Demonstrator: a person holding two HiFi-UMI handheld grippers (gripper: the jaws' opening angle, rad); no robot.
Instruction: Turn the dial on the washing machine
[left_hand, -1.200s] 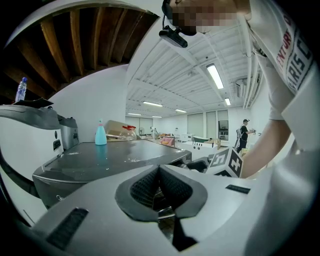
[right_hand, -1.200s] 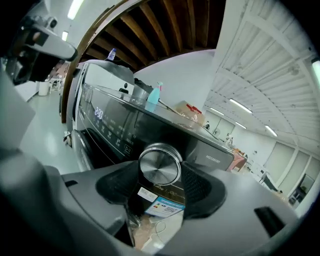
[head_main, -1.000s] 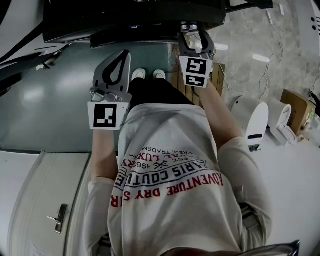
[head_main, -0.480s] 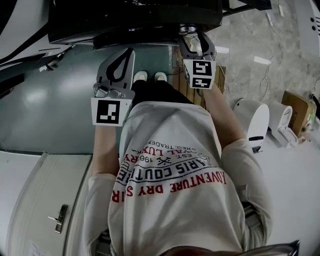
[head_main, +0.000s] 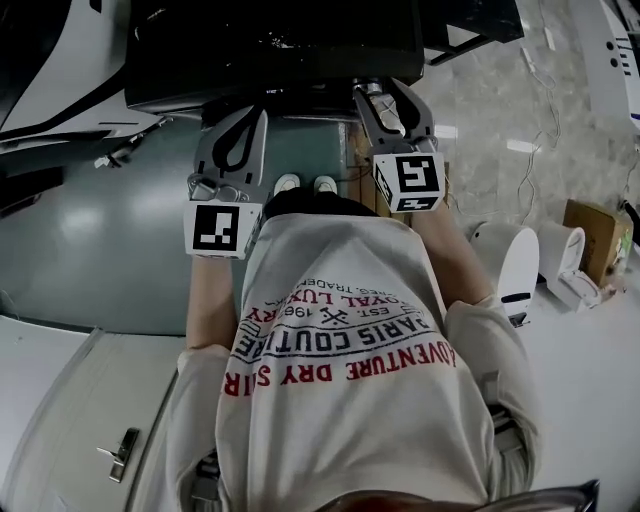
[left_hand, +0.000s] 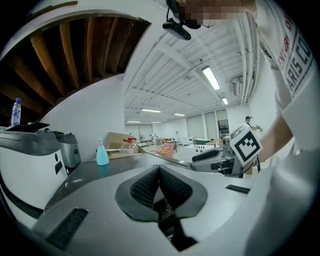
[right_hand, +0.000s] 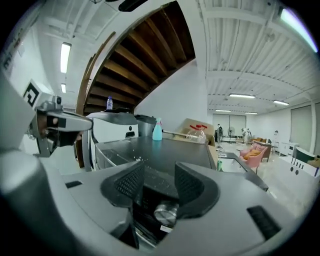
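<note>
**Dial sits low and a bit right of the right tongs**

Starting at the right gripper (right_hand: 159, 172): the jaws stand partly apart and have just been closing in. Nothing is pinched yet as far as we can see, since both pads have air in front of them. The dial (right_hand: 165, 212), a small silver knob, shows in the lower part of the gap. It's below the line of the pads, closer to the right-hand pad than the left, and a little beyond the tips. We can't tell for sure whether that pad's lower edge is brushing it.

The knob faces back at us, so its axis runs roughly along the way the tongs point. It sits on the front panel of the washing machine (right_hand: 150, 150), just under the edge of the dark top. We reckon the next move comes down to that height gap: drop the tips so the pads straddle the knob, squeeze, then roll the wrist.

The left gripper (left_hand: 159, 170) is pressed together on nothing. It's off to the left side and aims over the machine's top, so the right hand is clearly the nearer one.
</note>
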